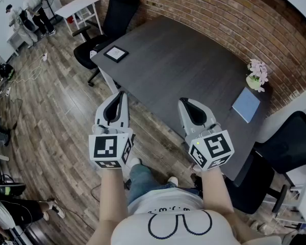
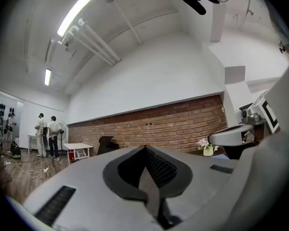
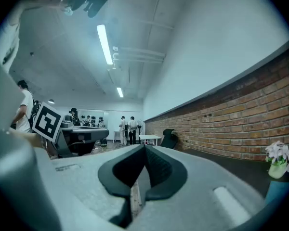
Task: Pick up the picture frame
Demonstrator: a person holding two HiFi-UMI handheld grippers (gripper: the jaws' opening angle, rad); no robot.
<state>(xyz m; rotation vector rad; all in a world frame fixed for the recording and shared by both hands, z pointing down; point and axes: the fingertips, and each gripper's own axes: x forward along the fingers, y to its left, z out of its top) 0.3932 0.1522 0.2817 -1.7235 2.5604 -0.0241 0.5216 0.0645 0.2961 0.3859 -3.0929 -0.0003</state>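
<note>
The picture frame (image 1: 115, 53), small and dark-edged with a white middle, lies flat near the far left corner of the dark grey table (image 1: 183, 70). My left gripper (image 1: 122, 94) is held level over the floor, just short of the table's near edge, with its jaws shut and nothing in them. To its right, my right gripper (image 1: 182, 101) hovers at the table's near edge, also shut and empty. Both are far from the frame. In each gripper view the jaw tips meet, the left gripper (image 2: 145, 149) and the right gripper (image 3: 144, 148), and the frame does not show.
A flower pot (image 1: 256, 76) and a blue notebook (image 1: 246, 105) sit at the table's right end by the brick wall. Black office chairs stand at the far left (image 1: 111, 19) and the right (image 1: 288, 147). A white side table (image 1: 80, 6) and people stand at the back left.
</note>
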